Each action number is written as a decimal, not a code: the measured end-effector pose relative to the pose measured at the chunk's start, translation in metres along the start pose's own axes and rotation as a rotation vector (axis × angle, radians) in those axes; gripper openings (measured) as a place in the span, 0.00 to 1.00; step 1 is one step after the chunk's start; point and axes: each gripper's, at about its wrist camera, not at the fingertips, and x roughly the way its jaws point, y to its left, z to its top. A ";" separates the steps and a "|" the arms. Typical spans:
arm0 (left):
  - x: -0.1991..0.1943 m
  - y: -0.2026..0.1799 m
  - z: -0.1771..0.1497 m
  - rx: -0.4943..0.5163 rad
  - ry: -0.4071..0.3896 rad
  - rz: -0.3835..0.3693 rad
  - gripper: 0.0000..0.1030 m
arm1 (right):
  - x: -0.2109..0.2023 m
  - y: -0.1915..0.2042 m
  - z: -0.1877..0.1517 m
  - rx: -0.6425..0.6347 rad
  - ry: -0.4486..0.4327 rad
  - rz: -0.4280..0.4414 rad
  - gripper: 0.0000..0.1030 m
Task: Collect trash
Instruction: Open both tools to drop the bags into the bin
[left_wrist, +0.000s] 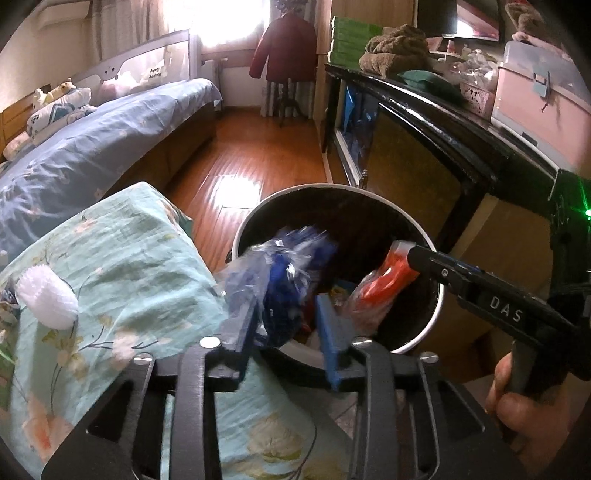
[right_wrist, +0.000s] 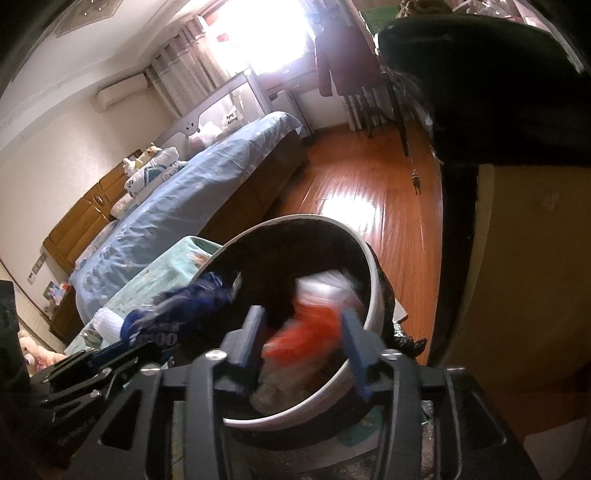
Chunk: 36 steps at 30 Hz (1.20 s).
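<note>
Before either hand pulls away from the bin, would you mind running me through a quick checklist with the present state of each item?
1. Blue wrapper over the trash bin opening: ok.
2. Left gripper pads clear of the blue wrapper: ok, jaws apart, wrapper blurred between them.
3. Red wrapper inside the bin's rim: ok.
4. Right gripper let go of the red wrapper: cannot tell, blurred.
5. Bin upright: cannot tell.
6. Trash left to collect: not ok, white ball lies on the green cloth.
</note>
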 end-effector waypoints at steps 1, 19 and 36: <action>-0.001 0.000 0.000 0.000 -0.002 0.003 0.37 | -0.001 0.000 0.000 0.002 -0.002 0.001 0.52; -0.031 0.012 -0.011 -0.054 -0.082 -0.044 0.53 | -0.019 0.012 -0.006 -0.008 -0.028 0.035 0.62; -0.027 0.000 -0.008 -0.051 -0.101 -0.177 0.54 | -0.045 -0.014 -0.008 0.068 -0.064 0.011 0.62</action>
